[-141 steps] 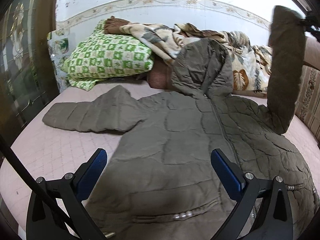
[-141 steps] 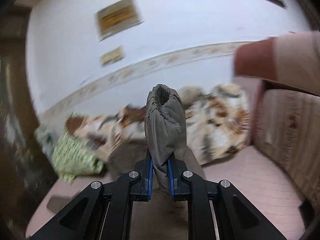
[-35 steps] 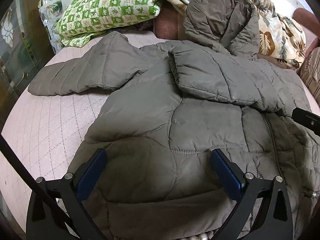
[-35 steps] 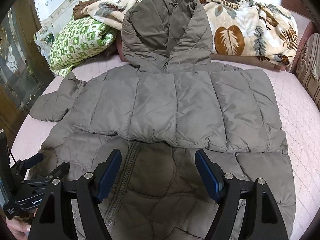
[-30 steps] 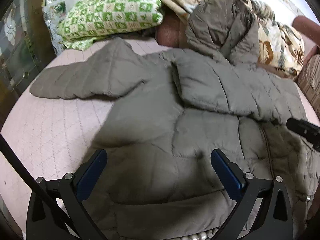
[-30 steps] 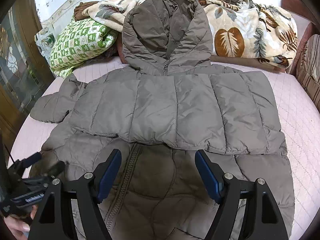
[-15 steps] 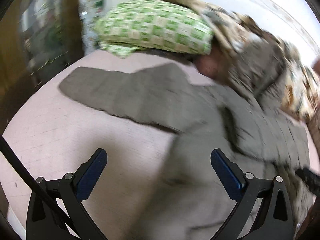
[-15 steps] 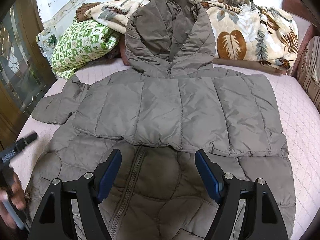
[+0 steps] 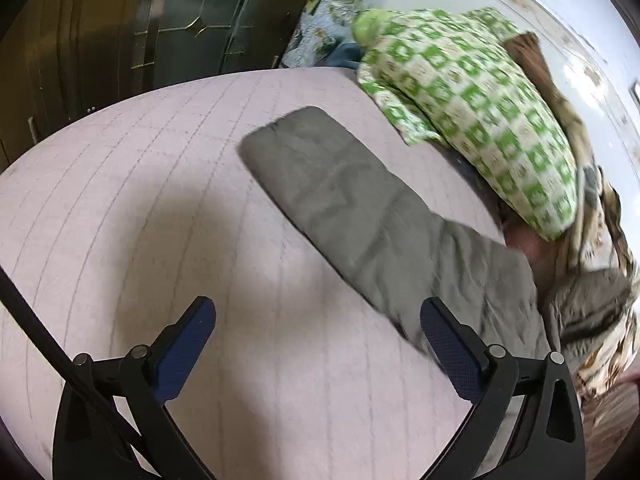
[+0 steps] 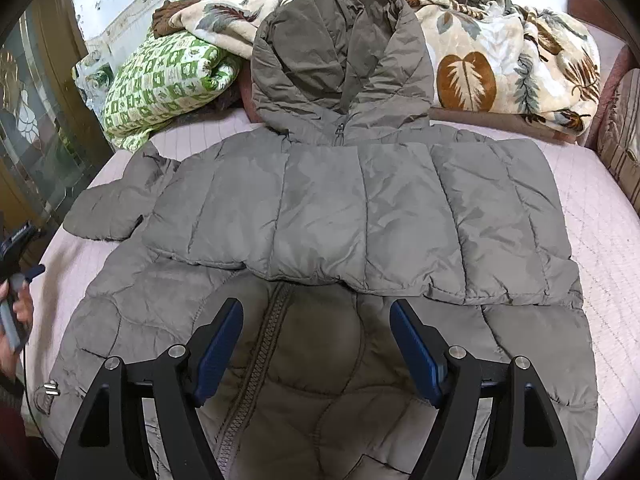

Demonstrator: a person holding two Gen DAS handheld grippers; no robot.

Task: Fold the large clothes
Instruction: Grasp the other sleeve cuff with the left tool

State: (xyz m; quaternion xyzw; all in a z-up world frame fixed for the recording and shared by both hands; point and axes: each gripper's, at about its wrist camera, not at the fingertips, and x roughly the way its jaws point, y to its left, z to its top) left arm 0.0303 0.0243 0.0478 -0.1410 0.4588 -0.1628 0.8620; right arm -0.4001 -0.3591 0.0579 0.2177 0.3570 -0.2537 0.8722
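An olive quilted hooded jacket [image 10: 360,208] lies front up on the pink bed cover [image 9: 120,200]. One sleeve is folded flat across its chest. The other sleeve [image 9: 352,200] stretches out to the side, its cuff towards the pillow. My left gripper [image 9: 316,308] hovers over bare cover just short of that sleeve. Its jaws are closing slightly, still wide, with nothing between them. A hand [image 10: 18,304] holds it at the left edge of the right wrist view. My right gripper [image 10: 316,306] stands open above the jacket's lower front and zipper [image 10: 260,352], gripping nothing.
A green checked pillow [image 9: 480,92] and a leaf-patterned blanket [image 10: 500,60] are piled at the head of the bed, with the hood [image 10: 340,60] propped on them. A dark door with glass panes [image 9: 140,32] stands at the left. A brown striped cushion [image 10: 616,128] borders the right.
My left gripper has swung left off the jacket's body to the outstretched sleeve and rolled. The right gripper stays still. The sleeve it held earlier now lies across the chest.
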